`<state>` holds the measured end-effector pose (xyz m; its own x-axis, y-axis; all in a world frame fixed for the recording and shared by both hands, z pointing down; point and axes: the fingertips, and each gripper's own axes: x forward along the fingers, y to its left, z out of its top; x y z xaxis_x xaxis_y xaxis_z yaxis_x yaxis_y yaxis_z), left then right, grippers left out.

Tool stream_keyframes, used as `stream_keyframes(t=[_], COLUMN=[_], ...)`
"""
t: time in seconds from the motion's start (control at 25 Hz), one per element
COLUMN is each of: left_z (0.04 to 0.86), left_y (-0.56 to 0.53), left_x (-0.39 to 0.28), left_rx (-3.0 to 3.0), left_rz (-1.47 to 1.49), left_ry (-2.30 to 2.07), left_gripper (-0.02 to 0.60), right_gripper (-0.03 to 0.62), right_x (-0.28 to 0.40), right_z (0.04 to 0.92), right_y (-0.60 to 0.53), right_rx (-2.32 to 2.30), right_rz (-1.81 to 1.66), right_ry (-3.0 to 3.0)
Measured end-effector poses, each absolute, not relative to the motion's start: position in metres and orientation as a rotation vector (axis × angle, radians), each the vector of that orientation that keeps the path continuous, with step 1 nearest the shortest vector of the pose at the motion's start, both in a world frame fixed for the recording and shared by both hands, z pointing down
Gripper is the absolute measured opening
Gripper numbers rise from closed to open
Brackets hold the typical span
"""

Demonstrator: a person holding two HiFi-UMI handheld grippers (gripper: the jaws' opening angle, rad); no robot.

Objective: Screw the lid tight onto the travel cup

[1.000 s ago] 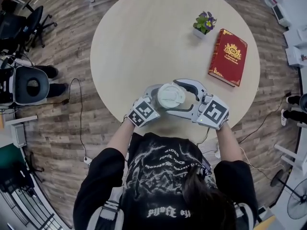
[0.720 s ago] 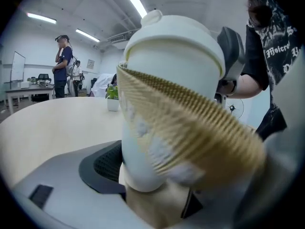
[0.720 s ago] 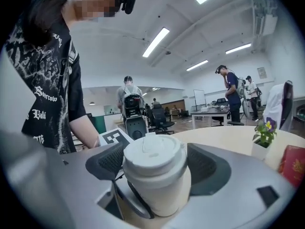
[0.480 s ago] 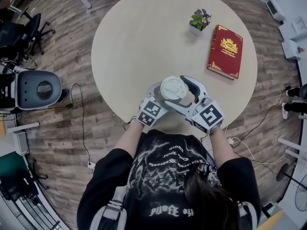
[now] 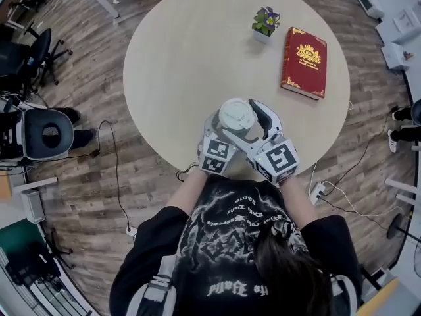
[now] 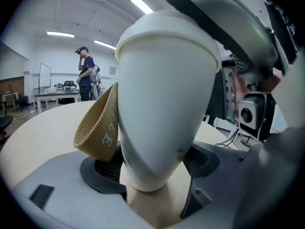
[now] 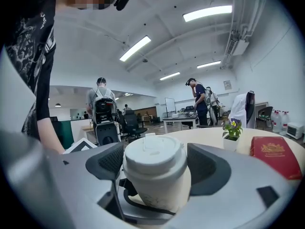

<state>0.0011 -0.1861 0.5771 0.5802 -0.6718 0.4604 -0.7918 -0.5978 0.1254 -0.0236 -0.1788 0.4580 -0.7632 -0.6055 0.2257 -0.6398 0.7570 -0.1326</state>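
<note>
Left gripper: jaws pinched on the lower body of the white travel cup, cup upright; tan woven strap looped at the cup's 9 o'clock. Right gripper: jaws pressed to either side of the white lid seated on the cup. Cup stands at 6 o'clock of the round table. Red book at the cup's 2 o'clock, potted plant at 1 o'clock, both well apart.

A round desk stands on a wood floor. A red book lies at the desk's upper right, and a small potted plant stands near the book's upper left. A grey chair sits at the frame's left edge.
</note>
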Motion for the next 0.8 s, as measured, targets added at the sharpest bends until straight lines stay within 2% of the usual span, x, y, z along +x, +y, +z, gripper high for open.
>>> stream_keyframes(t=[0.32, 0.56, 0.68, 0.8], left_z=[0.577, 0.578, 0.578, 0.579], left_y=[-0.184, -0.183, -0.182, -0.183], left_x=[0.001, 0.004, 0.004, 0.005], left_rx=[2.510, 2.599, 2.623, 2.629], left_rz=[0.543, 0.572, 0.588, 0.599], left_ry=[-1.212, -1.042, -0.988, -0.960], left_gripper=[0.402, 0.402, 0.402, 0.402], right_gripper=[0.426, 0.425, 0.456, 0.448], right_x=[-0.024, -0.026, -0.031, -0.039], right_z=[0.459, 0.458, 0.458, 0.460], right_y=[-0.175, -0.173, -0.174, -0.175], right_rx=[1.043, 0.620, 0.396, 0.243], right_rz=[0.303, 0.184, 0.136, 0.143], right_ry=[-2.751, -2.765, -2.744, -2.725])
